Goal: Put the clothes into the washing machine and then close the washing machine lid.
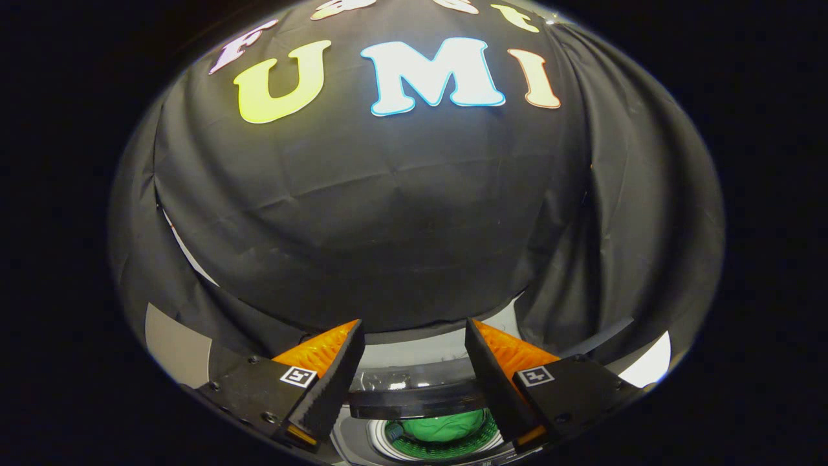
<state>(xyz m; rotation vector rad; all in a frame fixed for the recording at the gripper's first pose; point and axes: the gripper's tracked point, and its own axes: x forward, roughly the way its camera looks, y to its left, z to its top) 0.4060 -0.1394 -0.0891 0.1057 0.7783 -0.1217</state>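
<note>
The tongs [414, 362] are held spread apart, with nothing pinched between the fingers. Below and between the fingers, the open drum [440, 443] of the washing machine is seen, and the green clothes [443, 427] are lying inside it. Just above the drum, the dark transparent lid [414, 404] is seen between the fingers; whether it is touched by them cannot be told. Part of the drum is hidden by the lid. Beyond the machine, the black cloth wall [388, 213] is hung.
</note>
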